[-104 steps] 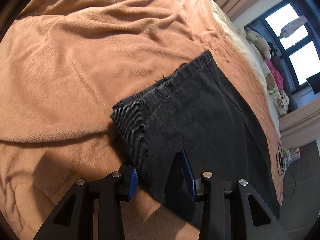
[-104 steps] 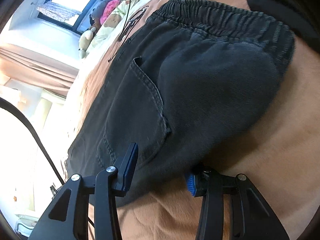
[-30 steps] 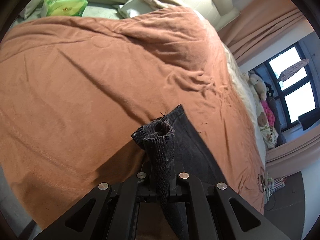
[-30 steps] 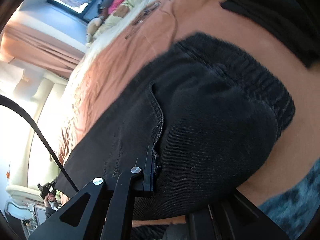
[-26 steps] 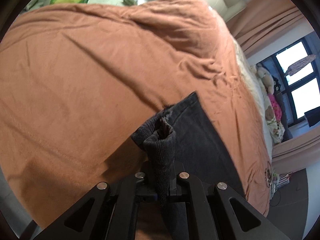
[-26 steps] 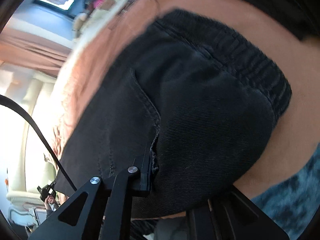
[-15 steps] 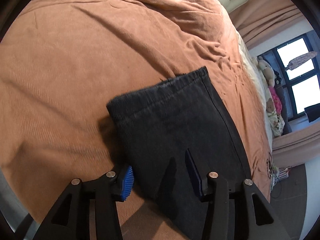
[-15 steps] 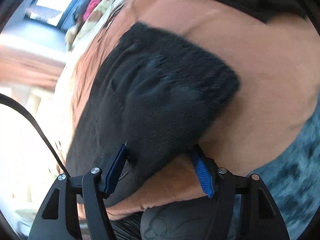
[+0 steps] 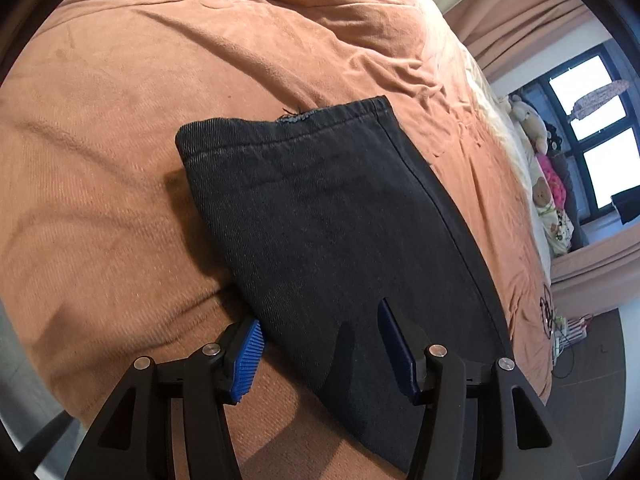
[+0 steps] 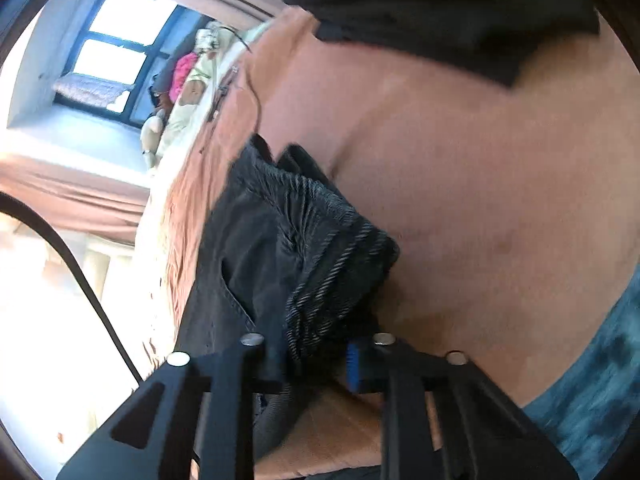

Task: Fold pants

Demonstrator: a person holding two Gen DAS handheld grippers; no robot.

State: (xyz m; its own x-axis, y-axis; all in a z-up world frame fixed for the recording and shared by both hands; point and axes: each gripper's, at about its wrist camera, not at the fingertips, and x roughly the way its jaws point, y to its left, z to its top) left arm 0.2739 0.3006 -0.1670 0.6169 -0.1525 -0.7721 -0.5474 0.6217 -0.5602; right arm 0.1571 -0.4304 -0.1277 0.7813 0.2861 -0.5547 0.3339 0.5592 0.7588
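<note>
The left hand-held gripper (image 9: pixel 320 346) hangs wide open over the leg end of the black pants (image 9: pixel 332 220), flat on the bed's brown blanket (image 9: pixel 120 160). The right hand-held gripper (image 10: pixel 318 354) pinches the bunched elastic waistband (image 10: pixel 332 256), near a dark garment (image 10: pixel 440 4).

Left hand-held gripper (image 9: pixel 320 350) released pants (image 9: pixel 320 216); right hand-held gripper (image 10: pixel 320 354) regrasped bunched waistband (image 10: pixel 332 256).
</note>
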